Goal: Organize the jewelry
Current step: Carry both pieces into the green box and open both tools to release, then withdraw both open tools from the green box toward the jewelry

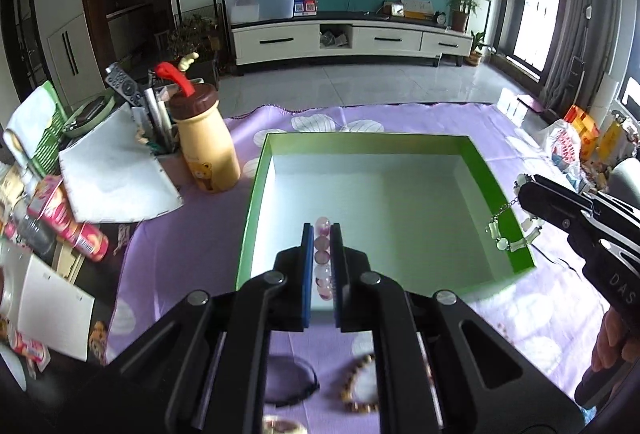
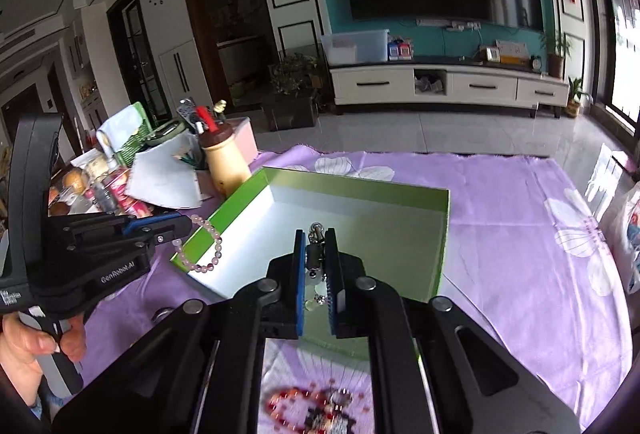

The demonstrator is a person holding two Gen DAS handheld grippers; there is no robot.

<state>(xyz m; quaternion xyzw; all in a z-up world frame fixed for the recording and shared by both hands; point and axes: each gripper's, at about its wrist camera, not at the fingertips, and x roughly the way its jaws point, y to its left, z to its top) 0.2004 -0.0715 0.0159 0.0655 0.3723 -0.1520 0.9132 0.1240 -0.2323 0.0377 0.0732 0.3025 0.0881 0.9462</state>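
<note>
A table covered by a lilac cloth printed with white flowers (image 1: 460,130) is seen in both views. On the cloth an open green cardboard box with a pale, white-lined interior (image 1: 480,162) is set near the middle. Just beside its left wall a cream plastic bottle with a brown cap and red spout (image 1: 208,150) stands upright. Further left, a curled white paper sheet (image 1: 116,178), a pink cylindrical snack tube (image 1: 72,226) lying on its side, and other clutter are found. On the near cloth a brown beaded bracelet (image 1: 360,386) and a thin black cord loop (image 1: 296,382) are laid, blurred. A red beaded piece (image 2: 304,406) is seen there too.
</note>
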